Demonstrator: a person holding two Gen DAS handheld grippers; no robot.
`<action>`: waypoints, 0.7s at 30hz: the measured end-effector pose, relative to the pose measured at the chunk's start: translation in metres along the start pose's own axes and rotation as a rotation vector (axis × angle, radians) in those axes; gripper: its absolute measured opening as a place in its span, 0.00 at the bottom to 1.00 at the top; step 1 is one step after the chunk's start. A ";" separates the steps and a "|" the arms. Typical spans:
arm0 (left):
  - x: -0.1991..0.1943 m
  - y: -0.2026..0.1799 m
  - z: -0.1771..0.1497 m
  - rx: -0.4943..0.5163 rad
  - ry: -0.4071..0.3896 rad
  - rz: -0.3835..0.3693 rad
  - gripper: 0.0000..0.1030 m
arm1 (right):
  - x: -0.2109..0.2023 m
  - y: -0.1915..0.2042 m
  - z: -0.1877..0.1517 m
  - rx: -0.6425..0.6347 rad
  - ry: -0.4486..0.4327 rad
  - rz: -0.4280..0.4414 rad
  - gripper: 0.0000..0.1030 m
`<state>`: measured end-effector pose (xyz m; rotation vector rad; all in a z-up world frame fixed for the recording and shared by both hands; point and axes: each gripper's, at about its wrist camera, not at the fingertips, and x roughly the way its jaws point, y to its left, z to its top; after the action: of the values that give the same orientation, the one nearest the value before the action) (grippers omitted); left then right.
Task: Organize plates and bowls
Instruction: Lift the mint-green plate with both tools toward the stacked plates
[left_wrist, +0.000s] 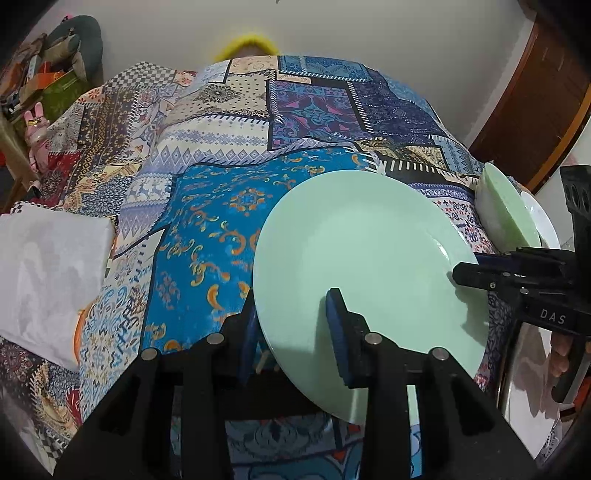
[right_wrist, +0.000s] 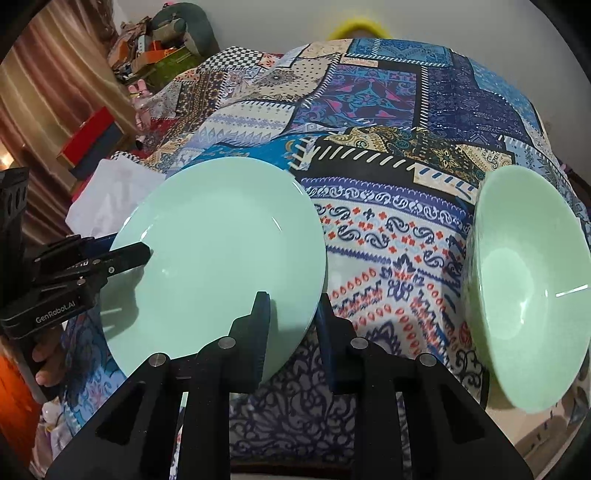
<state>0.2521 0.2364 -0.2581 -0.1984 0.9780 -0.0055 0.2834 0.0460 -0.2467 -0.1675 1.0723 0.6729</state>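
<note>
A mint green plate (left_wrist: 369, 266) is held between both grippers over the patterned cloth. My left gripper (left_wrist: 291, 332) has one finger under the plate's rim and one on top, shut on it. In the right wrist view the same plate (right_wrist: 221, 258) is clamped at its near rim by my right gripper (right_wrist: 291, 328); the left gripper (right_wrist: 122, 258) grips its left edge. The right gripper shows in the left wrist view (left_wrist: 465, 273) at the plate's right edge. A mint green bowl (right_wrist: 528, 288) stands tilted at the right, also in the left wrist view (left_wrist: 506, 210).
A patchwork patterned cloth (left_wrist: 221, 206) covers the surface. A white folded cloth (left_wrist: 48, 273) lies at the left. A white plate (left_wrist: 543, 221) sits behind the bowl. Boxes and toys (right_wrist: 147, 55) pile up at the far left; a wooden door (left_wrist: 535, 103) is at right.
</note>
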 end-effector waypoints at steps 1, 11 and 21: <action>-0.002 -0.001 -0.001 0.001 -0.002 0.000 0.34 | -0.001 0.001 -0.001 -0.001 -0.001 0.001 0.22; -0.026 -0.008 -0.006 -0.010 -0.032 -0.010 0.34 | -0.009 0.004 -0.010 0.008 -0.022 0.017 0.22; -0.049 -0.020 -0.012 -0.003 -0.051 -0.011 0.34 | -0.033 0.008 -0.021 0.013 -0.065 0.029 0.22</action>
<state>0.2162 0.2197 -0.2207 -0.2060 0.9265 -0.0089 0.2535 0.0292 -0.2275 -0.1180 1.0184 0.6926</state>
